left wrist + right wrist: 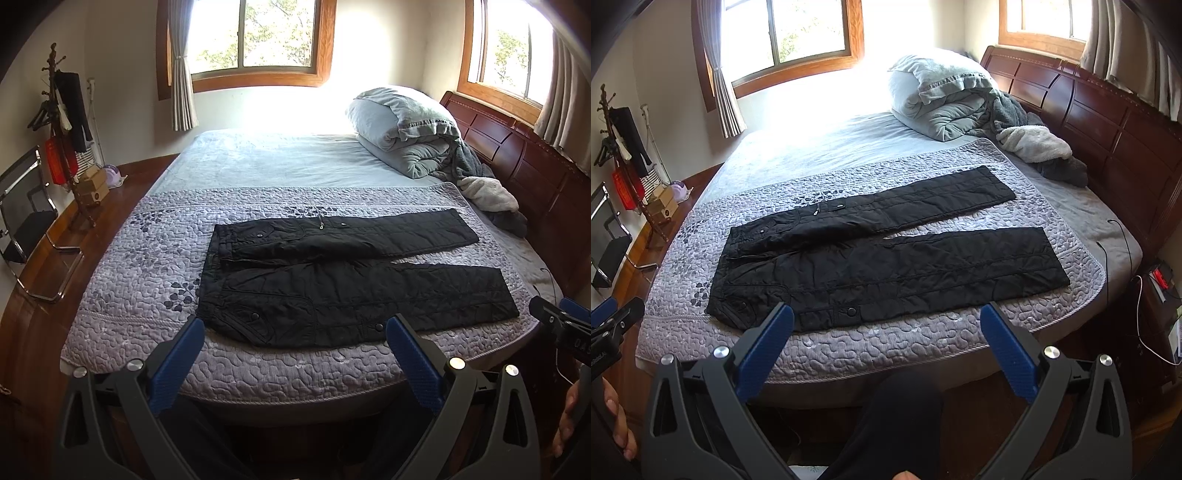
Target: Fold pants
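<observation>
The pants are laid lengthwise along the bed's near edge, waistband leftward, nearer the left gripper; both it and the right gripper are held wide open, empty.

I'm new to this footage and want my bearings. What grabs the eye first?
Black pants lie spread flat, unfolded, on the purple quilt, waistband left. Both open grippers hover at the near bed edge, left gripper, right gripper. A rumpled duvet sits by the headboard.
</observation>
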`<state>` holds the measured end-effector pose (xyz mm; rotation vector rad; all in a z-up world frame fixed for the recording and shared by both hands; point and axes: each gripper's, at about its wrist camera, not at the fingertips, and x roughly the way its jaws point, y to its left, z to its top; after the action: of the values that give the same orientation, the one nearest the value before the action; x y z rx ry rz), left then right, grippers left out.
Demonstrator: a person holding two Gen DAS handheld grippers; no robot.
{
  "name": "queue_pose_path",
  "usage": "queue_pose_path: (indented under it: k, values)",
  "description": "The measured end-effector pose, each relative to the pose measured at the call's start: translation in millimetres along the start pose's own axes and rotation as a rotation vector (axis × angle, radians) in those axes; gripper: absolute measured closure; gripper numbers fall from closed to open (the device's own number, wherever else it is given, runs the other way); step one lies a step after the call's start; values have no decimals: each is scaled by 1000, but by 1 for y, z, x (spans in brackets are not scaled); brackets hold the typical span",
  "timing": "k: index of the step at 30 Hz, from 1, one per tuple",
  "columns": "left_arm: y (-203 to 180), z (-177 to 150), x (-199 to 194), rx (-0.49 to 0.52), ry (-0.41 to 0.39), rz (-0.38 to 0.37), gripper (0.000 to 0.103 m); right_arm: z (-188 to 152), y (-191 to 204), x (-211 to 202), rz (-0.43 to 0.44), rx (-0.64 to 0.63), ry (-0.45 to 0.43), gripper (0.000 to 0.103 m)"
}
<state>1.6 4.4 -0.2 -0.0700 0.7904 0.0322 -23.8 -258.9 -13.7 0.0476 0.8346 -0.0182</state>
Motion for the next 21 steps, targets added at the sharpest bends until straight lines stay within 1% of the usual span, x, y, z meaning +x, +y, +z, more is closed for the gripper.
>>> queue_pose_path:
  k: [21]
  values:
    - [1, -1, -1, -5, -1, 0, 4, -2, -3, 3, -1, 3, 5, 2]
